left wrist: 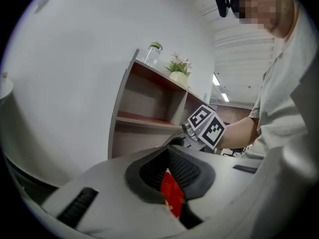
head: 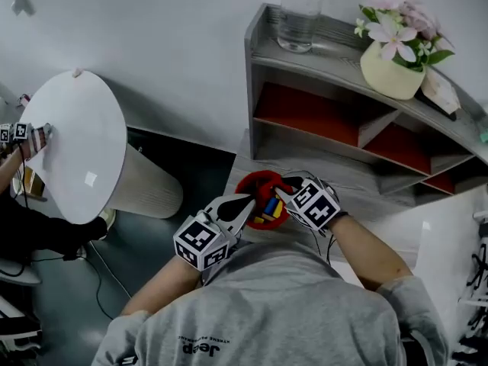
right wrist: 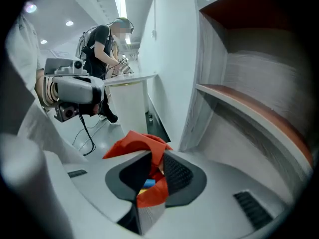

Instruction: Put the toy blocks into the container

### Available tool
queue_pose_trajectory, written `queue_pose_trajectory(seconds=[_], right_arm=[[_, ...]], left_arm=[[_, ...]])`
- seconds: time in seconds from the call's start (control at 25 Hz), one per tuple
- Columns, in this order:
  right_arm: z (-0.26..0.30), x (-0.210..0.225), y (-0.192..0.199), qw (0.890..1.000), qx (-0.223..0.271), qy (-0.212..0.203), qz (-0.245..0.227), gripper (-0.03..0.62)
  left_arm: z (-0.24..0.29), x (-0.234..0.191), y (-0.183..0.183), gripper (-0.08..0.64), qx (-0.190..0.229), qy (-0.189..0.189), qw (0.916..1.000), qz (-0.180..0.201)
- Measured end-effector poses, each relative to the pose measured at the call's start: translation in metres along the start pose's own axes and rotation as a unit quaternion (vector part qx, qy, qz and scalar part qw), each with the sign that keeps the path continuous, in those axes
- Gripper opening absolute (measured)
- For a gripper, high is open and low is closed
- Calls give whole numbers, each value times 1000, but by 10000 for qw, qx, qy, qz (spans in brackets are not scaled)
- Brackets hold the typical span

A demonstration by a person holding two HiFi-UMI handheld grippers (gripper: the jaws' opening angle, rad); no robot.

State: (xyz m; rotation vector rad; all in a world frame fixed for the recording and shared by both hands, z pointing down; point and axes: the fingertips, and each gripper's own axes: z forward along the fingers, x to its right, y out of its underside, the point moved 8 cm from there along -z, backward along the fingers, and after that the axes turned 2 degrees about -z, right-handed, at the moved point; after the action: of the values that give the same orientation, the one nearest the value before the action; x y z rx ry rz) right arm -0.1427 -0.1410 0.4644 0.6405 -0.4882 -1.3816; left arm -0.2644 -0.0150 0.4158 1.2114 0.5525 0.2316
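Note:
A soft red container [head: 261, 191] hangs between both grippers, in front of the shelf unit. Blue and yellow toy blocks [head: 271, 208] show inside it. My left gripper [head: 248, 204] is shut on its left rim; in the left gripper view a red strip of the container [left wrist: 172, 193] is pinched between the dark pads [left wrist: 187, 171]. My right gripper [head: 286, 193] is shut on the right rim. In the right gripper view the red fabric [right wrist: 144, 143] folds up out of the jaws, and a blue block [right wrist: 148, 183] lies just behind the fold.
A grey shelf unit [head: 335, 166] with red-lined compartments stands right behind the container, with a water bottle [head: 300, 10] and a flower vase [head: 393, 67] on top. A white round table [head: 76, 143] stands to the left, with another person's hand [head: 23, 139] at its edge.

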Motion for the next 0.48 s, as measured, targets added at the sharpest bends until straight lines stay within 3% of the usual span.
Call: queue_pose_trajectory(seconds=[0.24, 0.36, 0.44, 0.48], right_arm=[[18, -18, 0, 9994, -346, 51, 8, 101], [20, -19, 0, 9991, -348, 32, 248, 122], [18, -20, -3, 9985, -256, -84, 483, 338], [16, -20, -4, 9982, -201, -112, 555, 339]], left_arm=[[-14, -16, 5, 11, -20, 214, 9997, -99], [-17, -19, 8, 11, 0, 260, 9996, -145], [-19, -21, 9, 11, 15, 286, 9995, -163], [-20, -21, 8, 11, 26, 296, 9994, -177]])
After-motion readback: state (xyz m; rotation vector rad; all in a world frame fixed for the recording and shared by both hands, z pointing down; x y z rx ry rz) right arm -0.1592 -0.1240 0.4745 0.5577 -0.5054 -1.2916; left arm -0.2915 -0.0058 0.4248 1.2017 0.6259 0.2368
